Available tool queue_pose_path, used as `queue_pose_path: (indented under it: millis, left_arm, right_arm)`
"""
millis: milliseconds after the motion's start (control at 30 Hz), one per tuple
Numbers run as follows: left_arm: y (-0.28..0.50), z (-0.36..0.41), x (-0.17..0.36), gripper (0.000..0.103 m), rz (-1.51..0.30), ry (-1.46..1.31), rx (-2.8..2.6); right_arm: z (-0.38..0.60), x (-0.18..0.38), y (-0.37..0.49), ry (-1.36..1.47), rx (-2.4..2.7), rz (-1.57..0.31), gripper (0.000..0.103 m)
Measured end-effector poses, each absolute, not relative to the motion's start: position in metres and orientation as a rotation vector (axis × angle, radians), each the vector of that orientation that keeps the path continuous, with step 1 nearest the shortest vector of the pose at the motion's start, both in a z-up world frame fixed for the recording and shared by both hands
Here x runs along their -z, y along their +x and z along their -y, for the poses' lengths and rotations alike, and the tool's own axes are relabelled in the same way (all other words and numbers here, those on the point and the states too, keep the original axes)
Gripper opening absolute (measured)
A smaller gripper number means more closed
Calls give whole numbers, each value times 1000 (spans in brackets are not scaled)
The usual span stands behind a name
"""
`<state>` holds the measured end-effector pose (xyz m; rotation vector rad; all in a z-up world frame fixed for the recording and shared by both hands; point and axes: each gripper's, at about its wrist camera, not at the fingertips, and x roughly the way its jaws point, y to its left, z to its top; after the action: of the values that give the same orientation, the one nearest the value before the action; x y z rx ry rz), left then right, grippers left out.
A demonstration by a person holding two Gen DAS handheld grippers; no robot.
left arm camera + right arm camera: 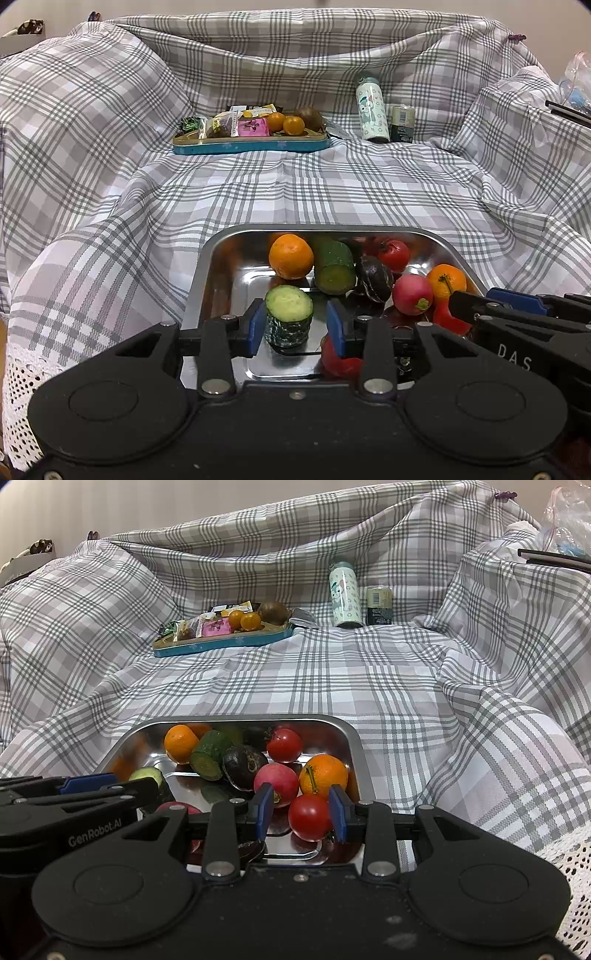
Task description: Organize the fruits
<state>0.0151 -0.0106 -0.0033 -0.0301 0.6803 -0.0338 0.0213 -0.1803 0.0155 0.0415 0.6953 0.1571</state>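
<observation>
Straddling cucumber chunk | left hand-held gripper spread wide | right hand-held gripper agape around tomato

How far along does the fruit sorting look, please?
Early. Nothing looks sorted: two oranges and cucumber pieces sit mixed in the steel tray. Left tongs open around the upright green cucumber chunk; right tongs open around a red tomato.

Tray: polished metal, mirror-glossy. Cloth: matt woven plaid; lace edging at lower left. Tomato: smooth, shiny skin. Gripper body: matt black plastic; blue pads.
</observation>
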Motion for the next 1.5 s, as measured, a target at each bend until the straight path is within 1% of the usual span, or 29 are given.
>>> queue_pose_path:
  millis: [1500]
  left_arm:
    - [13, 8, 2, 45, -676, -22, 23]
  right_arm:
    - [182, -15, 23, 55, -143, -713, 35]
